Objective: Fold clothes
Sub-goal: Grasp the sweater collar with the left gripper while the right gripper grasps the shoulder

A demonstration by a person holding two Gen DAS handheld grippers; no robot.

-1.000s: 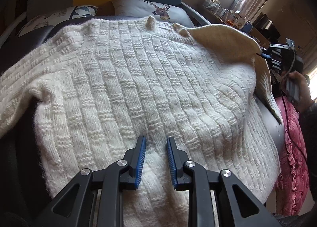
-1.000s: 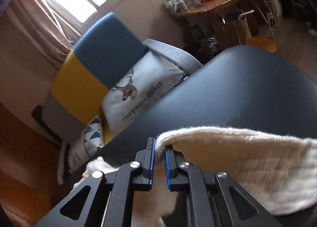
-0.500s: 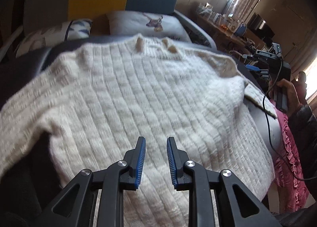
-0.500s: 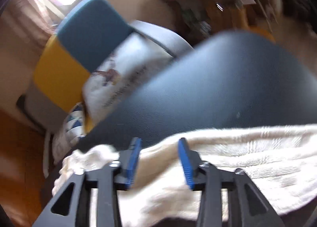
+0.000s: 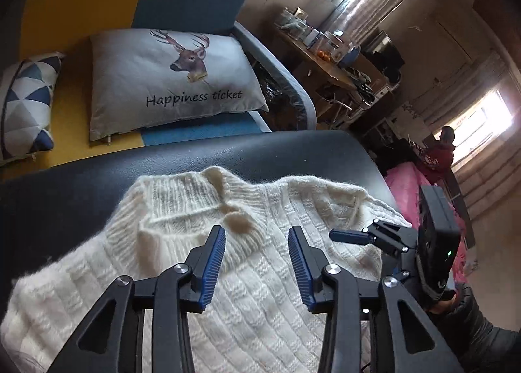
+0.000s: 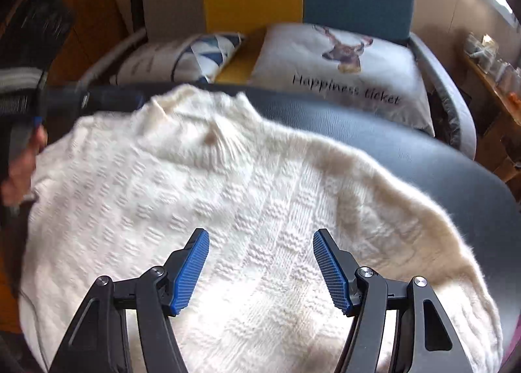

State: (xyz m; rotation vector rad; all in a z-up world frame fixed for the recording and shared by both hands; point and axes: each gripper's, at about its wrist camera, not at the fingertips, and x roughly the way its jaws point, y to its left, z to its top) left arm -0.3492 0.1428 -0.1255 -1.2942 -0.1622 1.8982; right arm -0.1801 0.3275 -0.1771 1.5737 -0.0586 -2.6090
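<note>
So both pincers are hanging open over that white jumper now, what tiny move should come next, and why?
Probably lower the left gripper onto the cream sweater near its collar and pinch an edge for the next fold. Both it and the right gripper have just been opening and hold nothing, while the sweater lies flat on the dark table, one side seemingly already folded in.

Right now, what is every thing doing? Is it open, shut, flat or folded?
Left gripper: open, nothing between its pads, jaws just opened wider.
Right gripper: open, holding nothing, jaws just opened.
White sweater: lying on the dark table, one side folded over, collar toward the sofa.
Dark table: bears the sweater.
Deer cushion: leaning on the sofa, untouched.
</note>
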